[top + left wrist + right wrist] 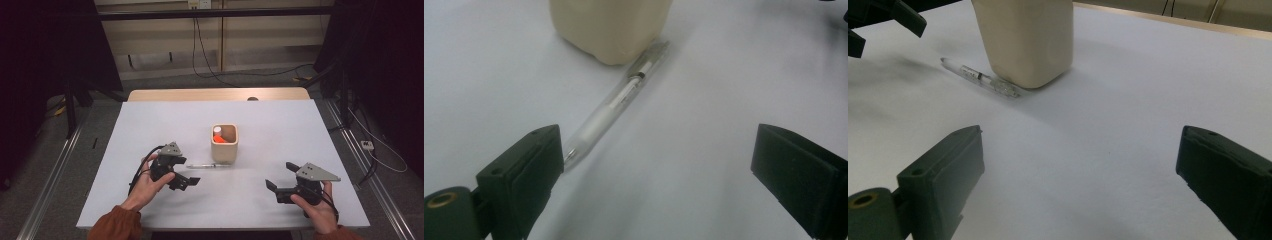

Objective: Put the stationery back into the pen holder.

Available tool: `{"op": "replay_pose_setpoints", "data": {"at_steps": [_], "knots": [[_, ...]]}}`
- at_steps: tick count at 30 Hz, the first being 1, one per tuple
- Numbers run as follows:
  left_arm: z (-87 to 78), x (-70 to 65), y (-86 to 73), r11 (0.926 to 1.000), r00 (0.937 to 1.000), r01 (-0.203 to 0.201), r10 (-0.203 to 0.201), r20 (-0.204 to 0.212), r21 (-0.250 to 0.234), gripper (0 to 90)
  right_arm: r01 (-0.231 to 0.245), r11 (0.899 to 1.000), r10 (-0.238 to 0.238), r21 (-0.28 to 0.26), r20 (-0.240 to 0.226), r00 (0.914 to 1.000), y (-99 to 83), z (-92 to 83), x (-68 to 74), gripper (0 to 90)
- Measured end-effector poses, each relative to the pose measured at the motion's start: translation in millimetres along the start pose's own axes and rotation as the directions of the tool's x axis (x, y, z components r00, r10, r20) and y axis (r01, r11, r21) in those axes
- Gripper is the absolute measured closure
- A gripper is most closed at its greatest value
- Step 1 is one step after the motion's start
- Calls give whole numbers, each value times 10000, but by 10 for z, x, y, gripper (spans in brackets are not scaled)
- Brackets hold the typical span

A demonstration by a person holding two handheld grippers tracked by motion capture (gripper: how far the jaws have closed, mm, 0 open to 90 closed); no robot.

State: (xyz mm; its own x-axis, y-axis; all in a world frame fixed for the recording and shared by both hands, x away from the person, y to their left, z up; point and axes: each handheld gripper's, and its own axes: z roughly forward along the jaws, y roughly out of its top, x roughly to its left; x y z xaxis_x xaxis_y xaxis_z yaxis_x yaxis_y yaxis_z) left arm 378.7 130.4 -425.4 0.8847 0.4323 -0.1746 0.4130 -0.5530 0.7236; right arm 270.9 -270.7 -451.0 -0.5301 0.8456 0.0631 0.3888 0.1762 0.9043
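Left gripper point(192, 181) jaws spread, clear pen point(611, 102) flat on table point(280, 125) just ahead beside its left jaw, against beige holder point(224, 144); right gripper point(270, 185) spread, empty.

On the white tabletop point(150, 130) a cream square cup point(224, 144) stands near the middle, with an orange item and a white one inside. A clear pen point(207, 165) lies flat just in front of it, touching its base. The left tool point(187, 182) sits just short of the pen, jaws apart. The right tool point(279, 178) rests well to the right, jaws apart, nothing between them.
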Motion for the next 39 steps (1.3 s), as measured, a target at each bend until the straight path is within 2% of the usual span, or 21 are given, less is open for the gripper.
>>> {"op": "replay_pose_setpoints", "data": {"at_steps": [3,7,10,11,15,16,18,19,21,22,24,25,28,30,31,33,35,36,37,39], "knots": [[-36,51,11,9994,9993,-276,281,-257,231,80,2,10000,-2,5,5,10000,1,2,2,52],[-27,131,33,9991,9983,-307,320,-485,285,105,3,10000,-3,9,9,10000,1,6,4,52],[24,175,63,9983,9981,-286,313,-532,511,106,-1,10000,1,23,10,10000,1,7,3,52],[49,185,80,9970,9969,-477,514,-601,609,106,3,10000,-3,24,2,10000,1,6,2,52],[136,213,131,9901,9955,-778,836,-451,1168,105,-5,10000,5,19,-8,10000,-1,5,-1,52],[156,228,149,9856,9928,-999,1078,-523,1366,105,0,10000,0,19,-5,10000,-1,6,-2,52],[198,232,182,9812,9925,-1050,1136,-451,1618,110,4,10000,-4,18,-10,10000,0,7,0,52],[216,233,196,9805,9906,-1172,1266,-509,1576,121,9,10000,-9,22,1,10000,0,6,1,52],[221,254,214,9754,9872,-1581,1594,39,1534,125,19,10000,-19,31,7,10000,0,7,1,52],[230,255,230,9748,9865,-1630,1633,108,1523,116,21,10000,-21,41,15,10000,-1,6,0,52],[266,240,262,9685,9829,-1803,1838,-47,1717,115,10,10000,-10,29,12,10000,-1,6,-2,52],[277,231,278,9628,9790,-1993,2039,-69,1827,127,17,10000,-17,28,11,10000,-1,6,-2,52],[328,220,307,9520,9715,-2327,2371,17,1989,211,21,10000,-21,37,11,10000,-1,7,0,52],[372,233,320,9449,9703,-2386,2413,154,2242,237,23,10000,-23,38,13,10000,-1,7,0,52],[398,239,325,9375,9677,-2501,2501,310,2420,278,21,10000,-21,39,10,10000,-1,6,0,52],[444,252,332,9338,9674,-2517,2507,368,2544,354,20,10000,-20,32,3,10000,-1,6,-1,52],[501,281,341,9258,9660,-2580,2513,601,2762,414,19,10000,-19,37,1,10000,-1,7,0,52],[522,282,337,9267,9680,-2509,2417,676,2797,458,23,10000,-23,33,-3,10000,-1,6,0,52],[553,287,335,9201,9662,-2577,2472,729,2951,485,30,10000,-30,34,0,10000,-1,6,0,52],[554,302,350,9160,9642,-2653,2509,861,3009,504,19,10000,-19,28,-12,10000,-2,5,-2,52]]}}
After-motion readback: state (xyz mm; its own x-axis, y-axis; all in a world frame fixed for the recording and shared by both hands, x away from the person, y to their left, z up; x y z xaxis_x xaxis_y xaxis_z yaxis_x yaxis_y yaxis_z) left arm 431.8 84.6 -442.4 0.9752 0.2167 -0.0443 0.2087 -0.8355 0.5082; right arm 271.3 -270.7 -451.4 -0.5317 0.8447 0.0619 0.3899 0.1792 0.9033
